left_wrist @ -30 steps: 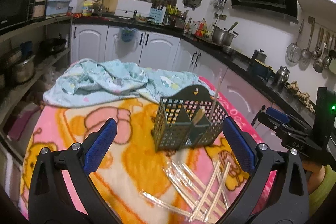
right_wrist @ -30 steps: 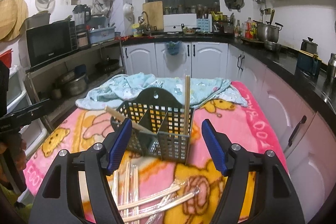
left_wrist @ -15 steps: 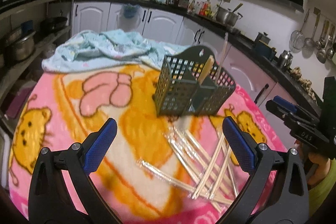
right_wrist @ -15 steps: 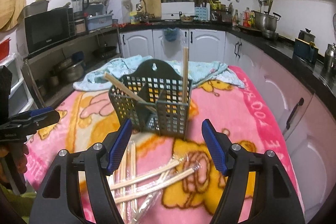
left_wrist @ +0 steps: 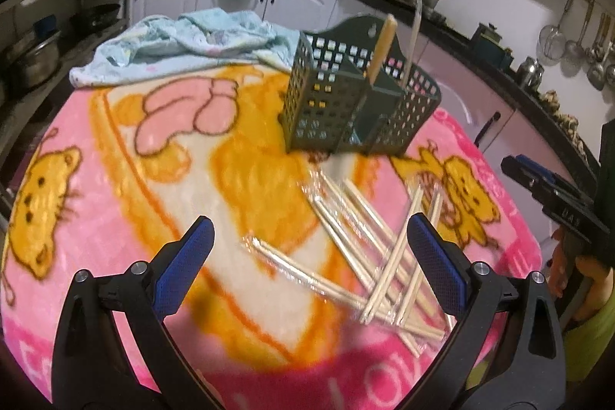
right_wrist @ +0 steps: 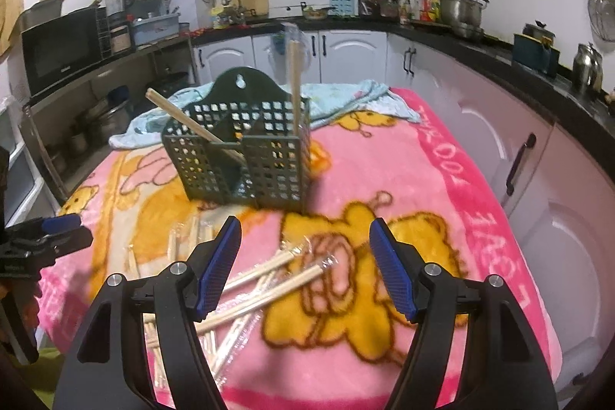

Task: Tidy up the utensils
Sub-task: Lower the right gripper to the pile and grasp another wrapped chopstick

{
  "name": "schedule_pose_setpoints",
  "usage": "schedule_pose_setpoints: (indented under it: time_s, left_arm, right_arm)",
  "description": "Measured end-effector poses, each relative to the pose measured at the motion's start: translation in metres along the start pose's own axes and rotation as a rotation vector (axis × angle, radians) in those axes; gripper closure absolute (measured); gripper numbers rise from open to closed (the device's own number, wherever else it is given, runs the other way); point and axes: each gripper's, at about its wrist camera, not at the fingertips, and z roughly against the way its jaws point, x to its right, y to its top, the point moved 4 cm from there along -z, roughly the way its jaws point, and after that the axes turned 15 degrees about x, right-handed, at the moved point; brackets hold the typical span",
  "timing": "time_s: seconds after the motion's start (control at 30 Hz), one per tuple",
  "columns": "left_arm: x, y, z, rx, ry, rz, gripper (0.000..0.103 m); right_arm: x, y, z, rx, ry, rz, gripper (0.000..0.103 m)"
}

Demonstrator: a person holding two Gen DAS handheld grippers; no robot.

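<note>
A dark green slotted utensil basket (left_wrist: 346,102) stands on a pink cartoon blanket (left_wrist: 115,198); it also shows in the right wrist view (right_wrist: 246,160). Two wrapped chopstick pairs stand in it, one leaning (right_wrist: 184,120), one upright (right_wrist: 295,79). Several plastic-wrapped chopsticks (left_wrist: 369,248) lie scattered in front of the basket, also seen in the right wrist view (right_wrist: 265,279). My left gripper (left_wrist: 307,256) is open and empty above the loose chopsticks. My right gripper (right_wrist: 305,264) is open and empty above them too.
A crumpled light blue cloth (left_wrist: 184,41) lies at the blanket's far end. White cabinets and a dark counter (right_wrist: 461,37) with pots run behind and to the right. Shelves with pans (left_wrist: 38,45) stand at the left.
Both grippers have tilted down and moved towards the loose chopsticks; the basket now sits higher in both views. Both stay open and empty.
</note>
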Motion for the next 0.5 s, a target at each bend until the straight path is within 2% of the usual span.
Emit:
schedule_pose_setpoints:
  time_s: [0.4,0.5]
  left_arm:
    - [-0.01,-0.03,-0.009,-0.11,-0.012,0.069,0.011]
    - [-0.015,-0.034,-0.012,-0.129,-0.02,0.107,0.017]
  right_arm:
    - [0.022,-0.026,-0.017,-0.085,-0.05,-0.045,0.036]
    - [0.027,-0.031,-0.022,-0.105,-0.055,-0.061,0.036]
